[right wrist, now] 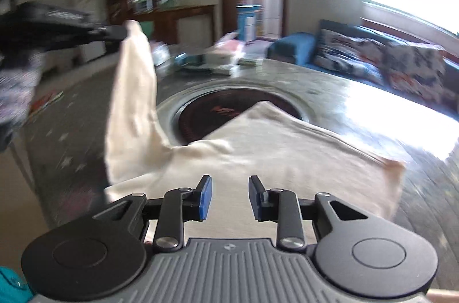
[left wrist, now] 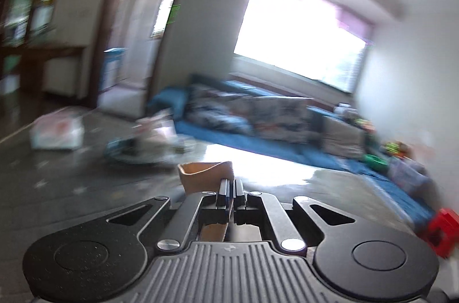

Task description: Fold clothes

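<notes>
A cream cloth garment (right wrist: 272,148) lies on the grey table (right wrist: 373,102), partly over the round inset in the table's middle. One end of it (right wrist: 132,91) is lifted up at the left, held by my left gripper (right wrist: 114,33). In the left wrist view my left gripper (left wrist: 231,185) is shut on a tan edge of the garment (left wrist: 200,177), raised above the table. My right gripper (right wrist: 230,188) is open and empty, just above the near part of the garment.
A round dark inset (right wrist: 218,116) sits in the table's middle. Boxes and papers (right wrist: 218,56) lie at the table's far side. A blue sofa with patterned cushions (right wrist: 373,59) stands under the bright window. A red stool (left wrist: 441,231) is at the right.
</notes>
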A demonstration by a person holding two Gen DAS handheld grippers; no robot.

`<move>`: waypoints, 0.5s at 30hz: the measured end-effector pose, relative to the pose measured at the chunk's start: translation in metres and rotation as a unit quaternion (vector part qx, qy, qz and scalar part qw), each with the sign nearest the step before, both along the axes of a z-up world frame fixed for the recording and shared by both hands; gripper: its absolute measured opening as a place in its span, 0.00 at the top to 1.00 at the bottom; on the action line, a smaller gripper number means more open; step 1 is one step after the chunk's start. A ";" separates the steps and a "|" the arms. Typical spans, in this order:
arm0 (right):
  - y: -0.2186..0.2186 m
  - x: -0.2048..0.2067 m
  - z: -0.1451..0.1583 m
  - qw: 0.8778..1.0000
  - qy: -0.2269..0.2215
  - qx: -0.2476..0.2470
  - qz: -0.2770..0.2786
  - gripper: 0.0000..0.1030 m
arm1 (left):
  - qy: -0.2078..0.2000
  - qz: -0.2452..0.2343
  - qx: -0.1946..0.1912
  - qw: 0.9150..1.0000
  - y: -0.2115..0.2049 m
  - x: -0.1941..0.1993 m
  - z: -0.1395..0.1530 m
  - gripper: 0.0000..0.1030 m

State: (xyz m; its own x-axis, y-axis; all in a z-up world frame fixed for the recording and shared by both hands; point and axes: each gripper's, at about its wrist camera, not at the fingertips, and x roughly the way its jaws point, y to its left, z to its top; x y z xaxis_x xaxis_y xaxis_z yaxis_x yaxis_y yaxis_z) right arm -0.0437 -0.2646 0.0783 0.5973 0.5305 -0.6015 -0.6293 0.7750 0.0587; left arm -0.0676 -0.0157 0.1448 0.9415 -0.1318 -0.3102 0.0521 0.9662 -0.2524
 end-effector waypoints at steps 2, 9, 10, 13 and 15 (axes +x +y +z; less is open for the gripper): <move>-0.019 0.005 0.001 0.999 0.012 0.017 -0.027 0.73 | -0.005 -0.044 0.005 0.999 -0.022 -0.005 0.001 0.98; -0.059 0.006 -0.009 0.995 0.043 0.038 -0.080 0.73 | 0.046 -0.188 0.023 0.981 -0.084 -0.007 -0.033 0.96; -0.063 0.005 -0.012 0.994 0.049 0.039 -0.087 0.73 | 0.059 -0.202 0.024 0.977 -0.091 -0.006 -0.039 0.96; -0.073 0.001 -0.017 0.992 0.056 0.039 -0.105 0.73 | 0.090 -0.232 0.040 0.968 -0.099 -0.009 -0.059 0.95; -0.078 -0.002 -0.019 0.991 0.057 0.041 -0.116 0.73 | 0.102 -0.232 0.048 0.966 -0.095 -0.014 -0.069 0.95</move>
